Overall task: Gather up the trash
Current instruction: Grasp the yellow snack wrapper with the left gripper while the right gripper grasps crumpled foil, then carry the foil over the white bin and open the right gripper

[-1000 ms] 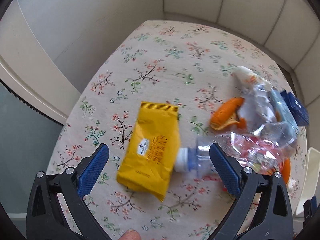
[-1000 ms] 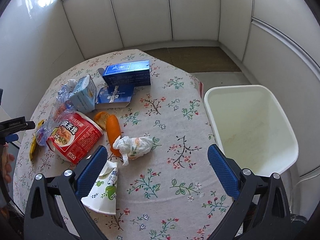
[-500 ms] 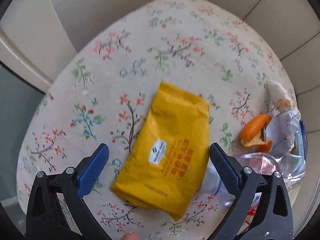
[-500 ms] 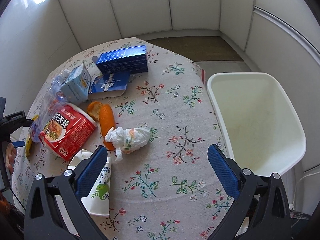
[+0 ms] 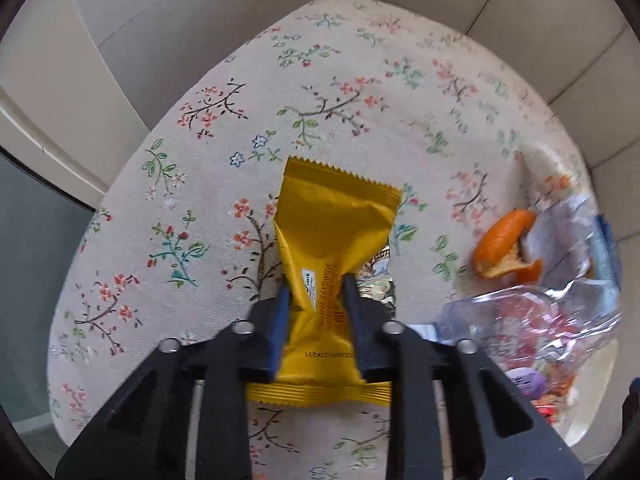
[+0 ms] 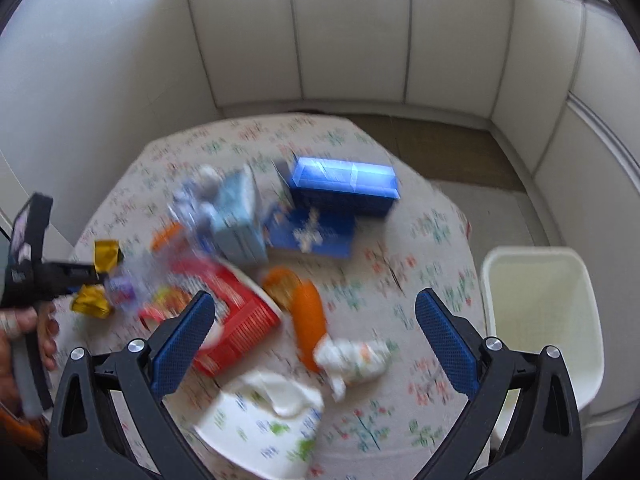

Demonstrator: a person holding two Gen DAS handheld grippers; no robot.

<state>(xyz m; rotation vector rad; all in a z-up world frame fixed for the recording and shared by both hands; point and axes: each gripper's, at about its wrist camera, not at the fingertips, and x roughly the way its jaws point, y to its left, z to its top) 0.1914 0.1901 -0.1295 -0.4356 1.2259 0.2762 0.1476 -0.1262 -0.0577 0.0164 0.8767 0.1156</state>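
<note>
Floral tablecloth (image 5: 360, 92) | L claw (image 5: 314, 286) just clamped yellow wrapper (image 5: 334, 220), code "…22K231"

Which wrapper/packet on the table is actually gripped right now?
The yellow snack packet: the left gripper has just closed on its middle, crumpling it. The red noodle packet and the white crumpled wrapper lie untouched; the right gripper is open.

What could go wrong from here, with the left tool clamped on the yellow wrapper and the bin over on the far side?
The left tool has just closed on the yellow wrapper, pinching only its crumpled middle, so the slick foil could slip out when lifted. The white bin stands beyond the table's other edge, so carrying it across could brush the clear plastic bottle or orange peel. The right tool hangs open over the clutter and could knock something.
</note>
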